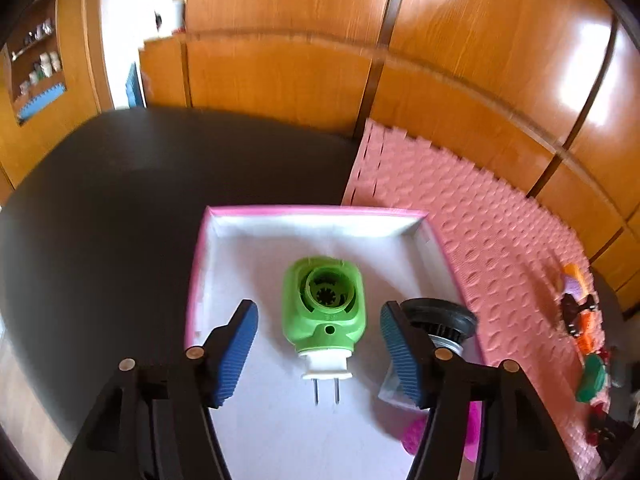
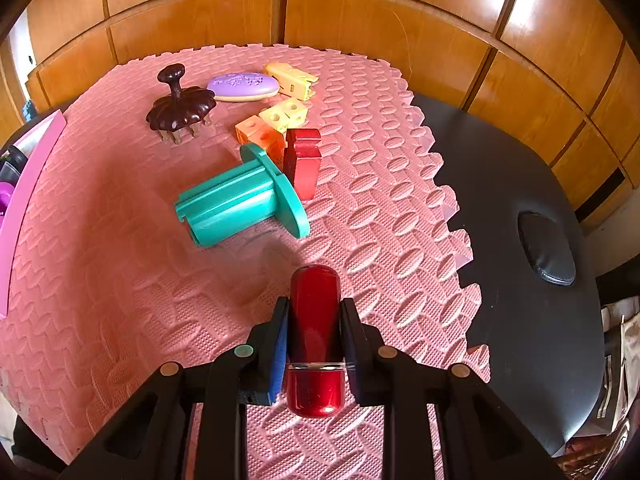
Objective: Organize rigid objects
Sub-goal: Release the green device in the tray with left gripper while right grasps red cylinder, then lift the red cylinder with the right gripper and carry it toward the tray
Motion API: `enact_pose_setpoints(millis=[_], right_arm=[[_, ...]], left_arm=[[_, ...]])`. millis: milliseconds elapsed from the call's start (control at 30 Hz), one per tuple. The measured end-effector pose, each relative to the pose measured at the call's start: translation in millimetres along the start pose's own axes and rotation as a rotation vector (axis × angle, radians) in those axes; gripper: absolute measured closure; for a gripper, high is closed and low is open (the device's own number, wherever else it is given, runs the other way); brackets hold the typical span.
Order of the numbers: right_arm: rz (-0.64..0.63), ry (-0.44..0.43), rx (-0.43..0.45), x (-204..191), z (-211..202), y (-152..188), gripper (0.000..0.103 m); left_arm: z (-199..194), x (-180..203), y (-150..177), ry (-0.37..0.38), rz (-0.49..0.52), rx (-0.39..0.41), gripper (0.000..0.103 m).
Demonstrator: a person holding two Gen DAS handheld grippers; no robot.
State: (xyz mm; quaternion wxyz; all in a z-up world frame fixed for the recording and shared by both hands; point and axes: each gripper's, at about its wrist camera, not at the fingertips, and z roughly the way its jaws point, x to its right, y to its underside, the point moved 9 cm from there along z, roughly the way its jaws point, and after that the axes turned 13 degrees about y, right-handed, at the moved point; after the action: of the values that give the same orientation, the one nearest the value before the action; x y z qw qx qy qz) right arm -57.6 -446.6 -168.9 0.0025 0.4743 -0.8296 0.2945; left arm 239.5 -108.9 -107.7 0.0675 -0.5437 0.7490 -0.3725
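Observation:
A green plug-in device [image 1: 323, 304] with a white two-pin plug lies on the white floor of a pink-rimmed box [image 1: 316, 211]. My left gripper [image 1: 319, 312] hangs open over it, its blue pads [image 1: 236, 356] on either side and not touching it. A black round brush [image 1: 440, 316] and a magenta object [image 1: 416, 436] lie in the box's right part, half hidden by the right finger. My right gripper [image 2: 315, 308] is shut on a glossy red capsule-shaped cylinder [image 2: 315, 288], held just above the pink foam mat [image 2: 120, 280].
On the mat lie a teal spool [image 2: 240, 200], a red block [image 2: 303, 160], orange [image 2: 260, 132] and yellow cubes [image 2: 286, 114], a purple oval [image 2: 243, 86], a yellow piece [image 2: 290, 76] and a brown knobbed massager [image 2: 180, 110]. Black padded table [image 2: 520, 184]; wooden panels behind.

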Motion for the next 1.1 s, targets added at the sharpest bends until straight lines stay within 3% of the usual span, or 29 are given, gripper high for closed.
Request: enact_pose_setpoints(millis=[200,500,1100], right_arm=[[-0.015,0.016,0.009,-1,0,0,0.079],[-0.049,0.047,0.031,-3,-3,1,0.078],[-0.054,0.057,0.036,-5,-3,1,0.079]], left_arm=[[-49,27,28,-0.010,0.070,0.074,0.038],[-64,69,90,0.003,0.121,0.038,0.038],[-75,80,107,-0.008,0.144,0.039,0.038]])
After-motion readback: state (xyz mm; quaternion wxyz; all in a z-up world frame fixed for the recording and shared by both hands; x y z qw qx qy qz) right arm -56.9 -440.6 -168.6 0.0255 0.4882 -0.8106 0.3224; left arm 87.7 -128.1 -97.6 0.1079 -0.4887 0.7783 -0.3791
